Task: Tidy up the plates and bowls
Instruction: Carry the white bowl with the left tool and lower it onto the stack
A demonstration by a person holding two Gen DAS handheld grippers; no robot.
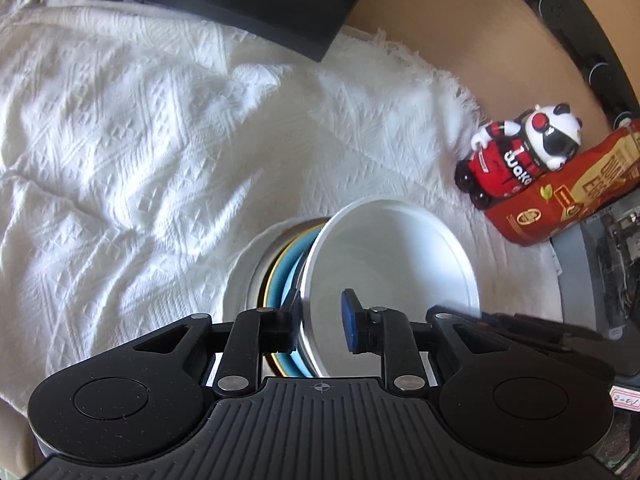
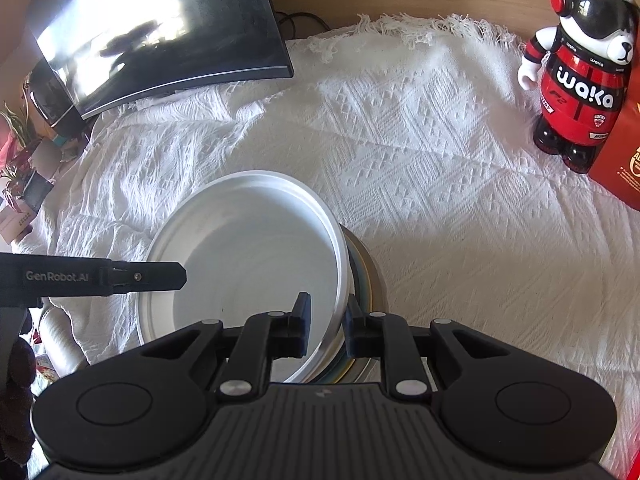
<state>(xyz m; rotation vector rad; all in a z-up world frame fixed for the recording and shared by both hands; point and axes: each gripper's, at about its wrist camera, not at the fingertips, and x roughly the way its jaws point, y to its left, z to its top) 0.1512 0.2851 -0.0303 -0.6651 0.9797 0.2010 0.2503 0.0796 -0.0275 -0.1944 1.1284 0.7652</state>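
Nested dishes (image 1: 286,268) mostly hidden beneath white bowl (image 2: 256,256), count unclear

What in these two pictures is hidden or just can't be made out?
- Stack under the white bowl: both views show only coloured rims; the bowl covers the rest, so no count.
- Red package: cut off by the right edge in both views; print unreadable.
- Left gripper: left wrist view leaves unclear whether its jaws press the bowl's rim.

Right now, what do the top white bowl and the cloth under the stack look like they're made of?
White bowl: probably plastic or melamine; smooth, matte, thin stepped rim, though glazed ceramic is possible. Cloth: woven white cotton-like fabric, with raised diamond pattern and fringed edge.
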